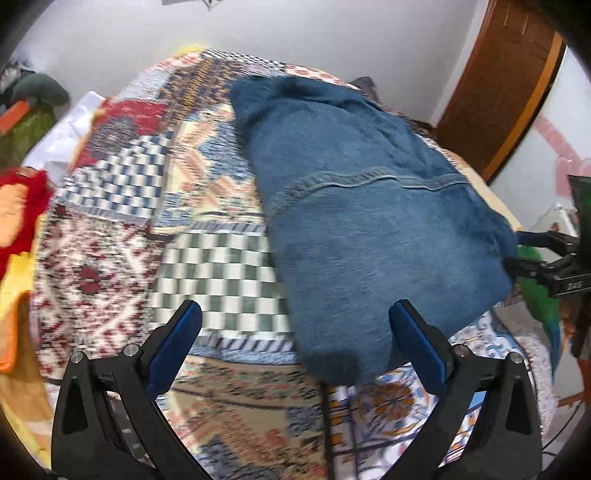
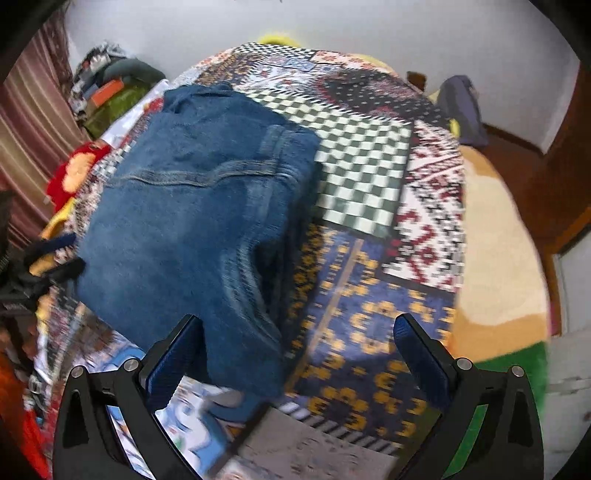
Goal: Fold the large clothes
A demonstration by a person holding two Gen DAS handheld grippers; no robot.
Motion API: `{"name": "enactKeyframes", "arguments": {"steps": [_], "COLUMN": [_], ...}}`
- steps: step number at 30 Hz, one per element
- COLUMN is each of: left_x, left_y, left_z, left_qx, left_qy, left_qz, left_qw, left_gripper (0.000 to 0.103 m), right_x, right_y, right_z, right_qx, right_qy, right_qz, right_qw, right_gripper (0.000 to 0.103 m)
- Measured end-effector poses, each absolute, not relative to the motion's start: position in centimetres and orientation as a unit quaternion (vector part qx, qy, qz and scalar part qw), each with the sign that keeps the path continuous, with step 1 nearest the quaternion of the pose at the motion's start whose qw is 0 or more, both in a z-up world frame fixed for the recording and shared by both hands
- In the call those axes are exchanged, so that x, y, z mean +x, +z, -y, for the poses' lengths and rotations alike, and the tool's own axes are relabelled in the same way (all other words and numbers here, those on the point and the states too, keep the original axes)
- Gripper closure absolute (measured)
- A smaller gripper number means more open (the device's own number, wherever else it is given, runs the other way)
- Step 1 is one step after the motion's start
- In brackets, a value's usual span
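So the room first: plain pale wall [image 1: 332, 33] at the back, a brown wooden door [image 1: 506, 81] off on the right of the left wrist view, and striped curtains [image 2: 26, 122] on the left edge of the right wrist view. Most of both views is the bed [image 2: 491, 229], covered in a busy patchwork bedspread [image 1: 207, 206] with checkered green-and-white squares, red-and-white blocks and blue-and-yellow flower panels. Past the spread's edge a cream blanket [image 2: 495, 280] shows on one side.

The folded jeans [image 1: 369, 221] sit on the spread as a thick blue block, seam stitching running across the top, and one corner hangs toward the near edge of the bed. The checkered patches on the open side of them are bare, so there's free surface there. The far side of the bed is crowded with a pile of clothes [image 2: 110, 92], and a red and orange cloth [image 1: 18, 206] lies near the jeans.

Left tongs [image 1: 295, 325] are spread wide, nothing gripped, with the denim's near corner lying between the tips. Right tongs [image 2: 299, 336] are also wide and empty, the jeans' corner just inside the left finger. Both shots are motion-blurred.
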State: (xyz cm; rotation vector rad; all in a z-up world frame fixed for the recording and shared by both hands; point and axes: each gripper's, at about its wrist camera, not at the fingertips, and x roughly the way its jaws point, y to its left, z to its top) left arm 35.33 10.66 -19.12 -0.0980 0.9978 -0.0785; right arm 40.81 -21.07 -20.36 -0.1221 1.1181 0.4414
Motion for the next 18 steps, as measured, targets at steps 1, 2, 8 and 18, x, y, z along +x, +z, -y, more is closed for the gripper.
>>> {"name": "enactKeyframes", "arguments": {"steps": [1, 2, 8, 18], "left_x": [35.1, 35.0, 36.2, 42.3], "left_y": [-18.5, -17.9, -13.9, -11.0], "left_z": [-10.7, -11.0, -12.3, -10.8], "left_qx": [-0.038, -0.02, 0.015, -0.006], "left_qy": [-0.022, 0.004, 0.028, -0.035], "left_qz": [-0.476, -0.47, -0.429, -0.388], "left_qw": [0.878, 0.882, 0.903, 0.921], "left_gripper": [0.0, 0.0, 0.0, 0.0], "right_x": [40.8, 40.8, 40.9, 45.2], "right_y": [-20.1, -19.9, -16.9, -13.2], "right_z": [21.5, 21.7, 20.4, 14.1], "right_qx": [-0.053, -0.05, -0.048, -0.051], "right_qy": [0.204, 0.2, 0.217, 0.296], "right_qz": [-0.526, -0.525, -0.491, -0.451], "right_qw": [0.824, 0.825, 0.842, 0.841], "right_gripper": [0.0, 0.0, 0.0, 0.0]}}
